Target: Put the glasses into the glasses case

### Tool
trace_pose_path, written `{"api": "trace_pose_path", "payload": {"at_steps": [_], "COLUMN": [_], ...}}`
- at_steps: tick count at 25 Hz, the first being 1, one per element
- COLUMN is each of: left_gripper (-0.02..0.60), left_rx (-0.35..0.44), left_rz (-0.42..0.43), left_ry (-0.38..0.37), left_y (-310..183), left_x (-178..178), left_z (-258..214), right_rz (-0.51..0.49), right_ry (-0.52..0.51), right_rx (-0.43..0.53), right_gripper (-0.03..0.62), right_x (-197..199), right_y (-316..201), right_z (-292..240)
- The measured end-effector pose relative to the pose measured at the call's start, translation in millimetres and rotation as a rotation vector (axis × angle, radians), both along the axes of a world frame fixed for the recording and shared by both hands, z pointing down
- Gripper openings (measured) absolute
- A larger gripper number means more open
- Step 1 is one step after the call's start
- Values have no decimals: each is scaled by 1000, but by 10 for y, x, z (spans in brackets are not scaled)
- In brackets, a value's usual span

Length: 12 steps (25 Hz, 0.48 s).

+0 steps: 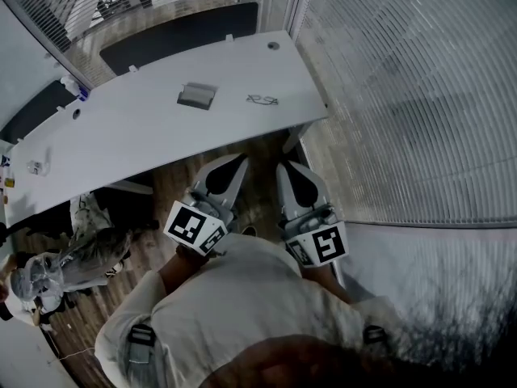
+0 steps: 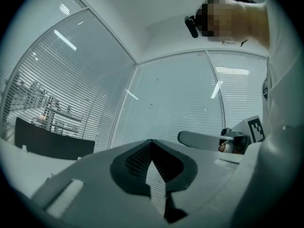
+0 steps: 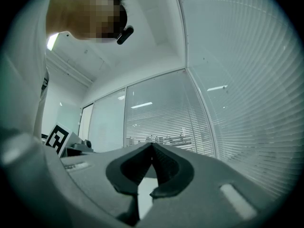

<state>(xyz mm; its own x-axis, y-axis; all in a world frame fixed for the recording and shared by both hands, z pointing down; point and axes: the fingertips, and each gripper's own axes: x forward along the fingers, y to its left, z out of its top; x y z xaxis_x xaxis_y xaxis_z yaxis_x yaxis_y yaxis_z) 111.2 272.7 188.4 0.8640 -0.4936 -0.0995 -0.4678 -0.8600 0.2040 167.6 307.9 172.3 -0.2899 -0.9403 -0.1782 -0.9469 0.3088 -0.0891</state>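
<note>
The glasses case [image 1: 196, 95], a small grey box, lies near the middle of the long white table [image 1: 145, 136]. The thin-framed glasses [image 1: 262, 99] lie on the tabletop a short way to its right. Both grippers are held close to the person's chest, off the table's near edge and well short of both objects. The left gripper [image 1: 241, 162] [image 2: 152, 141] has its fingertips meeting and holds nothing. The right gripper [image 1: 284, 166] [image 3: 152, 145] is also shut and empty. Both gripper views look slightly upward at glass walls; neither shows the case or the glasses.
Glass partitions with blinds [image 1: 404, 95] close the right side near the table's end. Dark panels [image 1: 178, 35] stand behind the table. Small items [image 1: 34, 166] and a bottle [image 1: 81, 91] sit at its left end. A bundle of cloth [image 1: 81, 253] lies on the wooden floor.
</note>
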Motion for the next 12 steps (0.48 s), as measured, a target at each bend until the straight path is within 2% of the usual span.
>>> {"api": "trace_pose_path", "payload": {"at_steps": [5,12], "left_gripper": [0,0], "left_rx": [-6,-11], "left_rz": [-10,-27], "left_ry": [15,37], "left_y": [-397,-1175], "left_x": [-89,-242], "left_z": [24,57], "right_rz": [-14,-39], "right_ry": [12,46], "right_rx": [-14,-25], "right_gripper": [2,2], "right_x": [-95,-265], "right_y": [-405,-1222], "right_z": [36,56]}}
